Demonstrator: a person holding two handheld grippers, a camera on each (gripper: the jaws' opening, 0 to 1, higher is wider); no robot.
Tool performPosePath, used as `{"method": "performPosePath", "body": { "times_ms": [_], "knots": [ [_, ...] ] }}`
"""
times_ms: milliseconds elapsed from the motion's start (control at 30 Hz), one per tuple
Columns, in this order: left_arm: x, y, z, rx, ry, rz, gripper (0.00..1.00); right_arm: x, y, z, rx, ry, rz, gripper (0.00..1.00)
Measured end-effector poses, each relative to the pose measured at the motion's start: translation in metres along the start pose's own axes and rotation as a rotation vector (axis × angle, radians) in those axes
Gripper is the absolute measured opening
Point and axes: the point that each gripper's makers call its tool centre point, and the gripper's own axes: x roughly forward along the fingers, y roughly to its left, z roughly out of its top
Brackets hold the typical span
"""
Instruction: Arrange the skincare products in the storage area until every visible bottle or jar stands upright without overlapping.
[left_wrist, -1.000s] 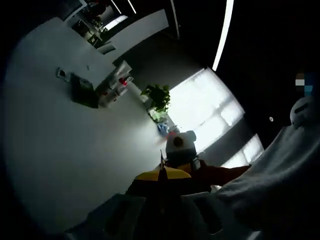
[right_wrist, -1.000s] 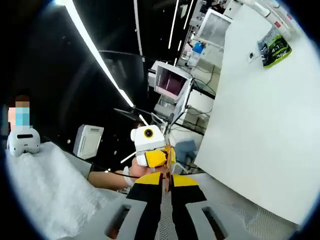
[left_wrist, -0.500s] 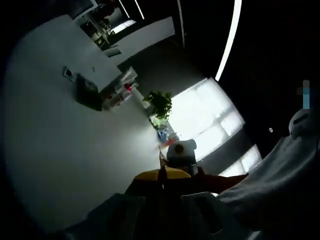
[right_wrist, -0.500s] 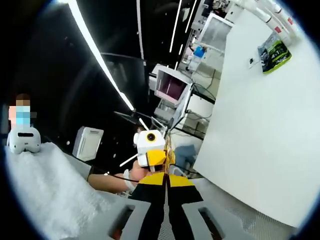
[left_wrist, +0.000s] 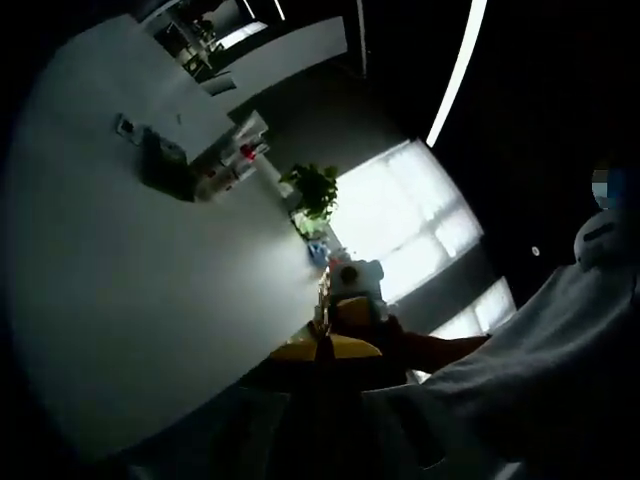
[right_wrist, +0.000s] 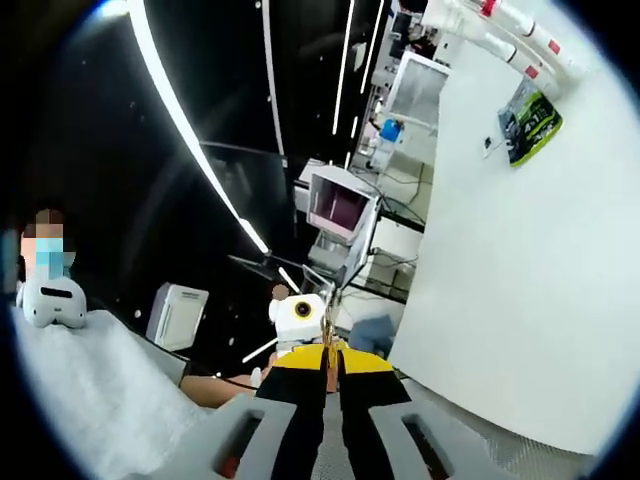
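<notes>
In the left gripper view the left gripper (left_wrist: 322, 350) rises from the bottom, its yellow-tipped jaws pressed together with nothing between them. Just beyond its tips shows the right gripper (left_wrist: 352, 290), held by a person's hand. To the left spreads a white table (left_wrist: 120, 300) — at its far end stand the skincare products (left_wrist: 232, 165), small bottles beside a dark pouch (left_wrist: 163, 168) (too small to tell upright from tipped).

In the right gripper view the right gripper (right_wrist: 331, 362) also has its jaws closed on nothing. The dark green pouch (right_wrist: 527, 122) lies on the table, white bottles (right_wrist: 520, 22) near it.
</notes>
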Motion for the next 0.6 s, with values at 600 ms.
{"method": "performPosePath", "body": {
  "times_ms": [600],
  "knots": [
    [0.002, -0.005, -0.003, 0.009, 0.021, -0.029, 0.06, 0.005, 0.009, -0.024, 0.025, 0.129, 0.044, 0.00]
  ]
}}
